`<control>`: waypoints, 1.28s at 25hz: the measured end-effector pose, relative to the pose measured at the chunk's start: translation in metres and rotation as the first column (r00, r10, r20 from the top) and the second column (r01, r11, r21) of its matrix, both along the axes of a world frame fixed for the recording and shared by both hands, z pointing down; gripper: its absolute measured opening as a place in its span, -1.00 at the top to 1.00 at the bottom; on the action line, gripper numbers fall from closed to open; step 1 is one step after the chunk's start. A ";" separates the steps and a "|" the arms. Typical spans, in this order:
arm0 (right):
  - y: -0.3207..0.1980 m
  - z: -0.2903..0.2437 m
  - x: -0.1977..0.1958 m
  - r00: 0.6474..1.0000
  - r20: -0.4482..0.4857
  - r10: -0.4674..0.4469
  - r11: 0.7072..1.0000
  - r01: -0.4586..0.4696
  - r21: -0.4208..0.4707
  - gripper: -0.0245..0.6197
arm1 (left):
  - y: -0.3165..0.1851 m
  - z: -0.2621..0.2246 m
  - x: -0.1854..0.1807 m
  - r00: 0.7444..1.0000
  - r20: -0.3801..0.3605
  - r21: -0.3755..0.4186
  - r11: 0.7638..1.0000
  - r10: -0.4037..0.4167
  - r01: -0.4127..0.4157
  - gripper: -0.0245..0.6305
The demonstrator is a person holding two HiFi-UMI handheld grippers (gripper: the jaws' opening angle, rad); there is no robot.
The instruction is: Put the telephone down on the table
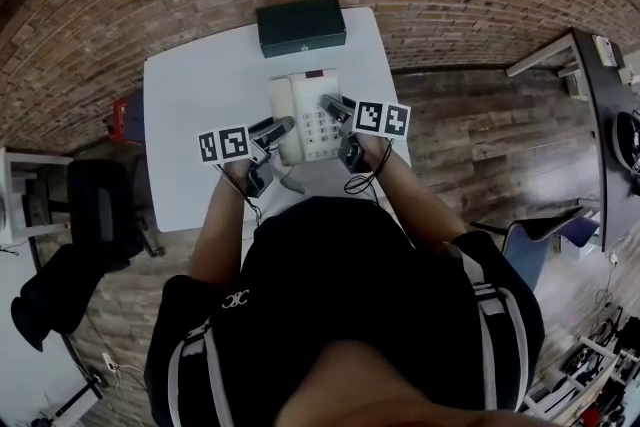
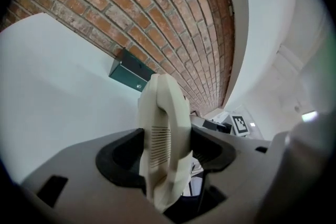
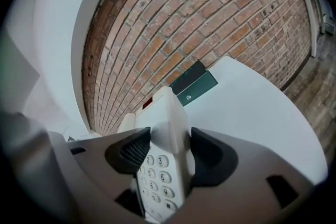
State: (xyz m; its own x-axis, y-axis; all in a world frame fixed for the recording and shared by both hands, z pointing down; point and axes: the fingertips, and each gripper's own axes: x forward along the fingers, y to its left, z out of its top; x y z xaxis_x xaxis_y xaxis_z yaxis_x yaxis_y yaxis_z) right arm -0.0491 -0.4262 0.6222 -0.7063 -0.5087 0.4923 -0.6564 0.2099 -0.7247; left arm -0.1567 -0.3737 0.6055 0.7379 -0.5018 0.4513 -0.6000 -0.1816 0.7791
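Phone (image 1: 307,118), long axis fore-aft over table (image 1: 190,115), pinched L edge by L gripper (image 1: 283,127), R edge by R gripper (image 1: 335,105).

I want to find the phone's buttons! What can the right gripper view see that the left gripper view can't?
Only the right gripper view shows the number buttons and some wooden floor. Only the left gripper view shows a slotted grille on the phone's side and the other gripper's square-marker cube. Both show the cream plastic telephone clamped in jaws, the left gripper and right gripper each shut on it, plus the red brick wall, white table and dark green box.
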 end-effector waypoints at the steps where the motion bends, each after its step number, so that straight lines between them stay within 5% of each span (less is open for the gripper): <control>1: -0.002 0.006 0.000 1.000 -0.006 -0.001 1.000 0.001 -0.010 0.25 | -0.002 0.006 0.000 1.000 -0.003 -0.012 1.000 0.001 -0.001 0.05; 19: -0.009 0.078 0.003 0.999 -0.042 0.002 0.987 -0.009 -0.160 0.25 | -0.012 0.073 0.003 1.000 -0.015 -0.139 0.990 -0.011 0.009 0.05; 32: -0.001 0.102 0.000 0.998 -0.062 -0.023 0.985 0.013 -0.170 0.25 | -0.002 0.100 0.004 1.000 0.014 -0.178 0.984 0.017 -0.014 0.04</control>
